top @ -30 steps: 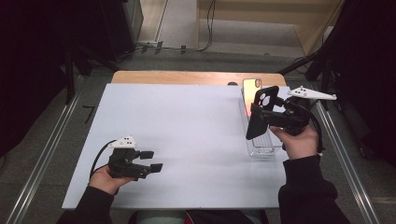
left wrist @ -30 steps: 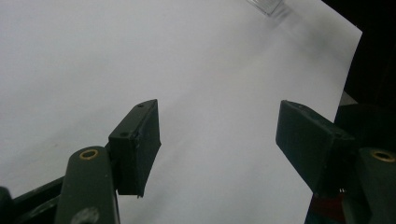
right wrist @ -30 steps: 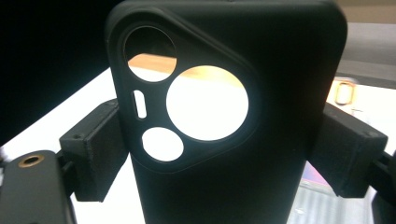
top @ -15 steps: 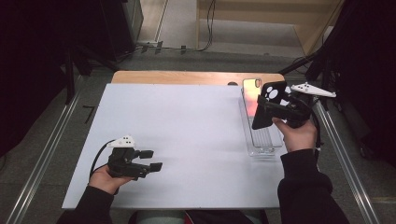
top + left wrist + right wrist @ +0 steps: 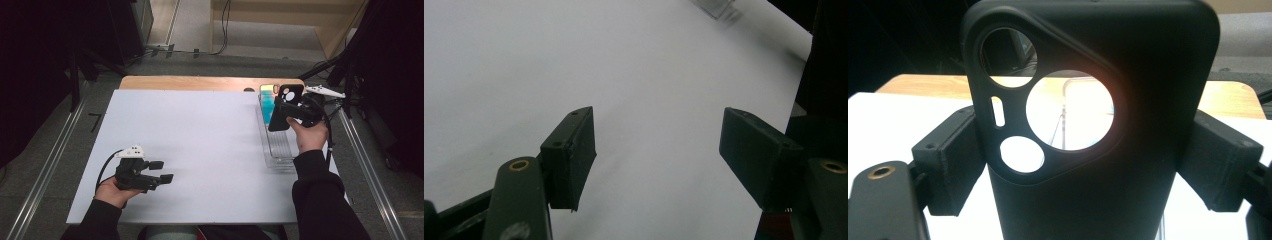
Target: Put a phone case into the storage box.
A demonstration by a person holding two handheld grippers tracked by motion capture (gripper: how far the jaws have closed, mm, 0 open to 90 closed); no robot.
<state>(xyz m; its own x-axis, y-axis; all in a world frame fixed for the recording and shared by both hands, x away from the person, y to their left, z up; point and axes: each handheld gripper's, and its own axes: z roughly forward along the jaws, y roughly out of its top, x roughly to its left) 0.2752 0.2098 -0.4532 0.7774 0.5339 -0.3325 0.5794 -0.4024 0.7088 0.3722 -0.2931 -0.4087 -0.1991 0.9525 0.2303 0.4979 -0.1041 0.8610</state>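
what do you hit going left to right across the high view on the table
left gripper → bare white table → black phone case held up in the right gripper, over the clear tray

High view looking forward and down on the worktop (image 5: 200,140), left gripper view skimming its white surface closely, right gripper view facing the worktop's far edge

Looking like lab or recording studio, not home. White work board (image 5: 200,145) lying on wooden table (image 5: 200,82), metal floor rails (image 5: 45,175) running along both sides. Black curtains (image 5: 45,65) hanging around, cables (image 5: 220,30) trailing over grey floor beyond table. White board spreading beyond left gripper's (image 5: 656,150) open jaws.
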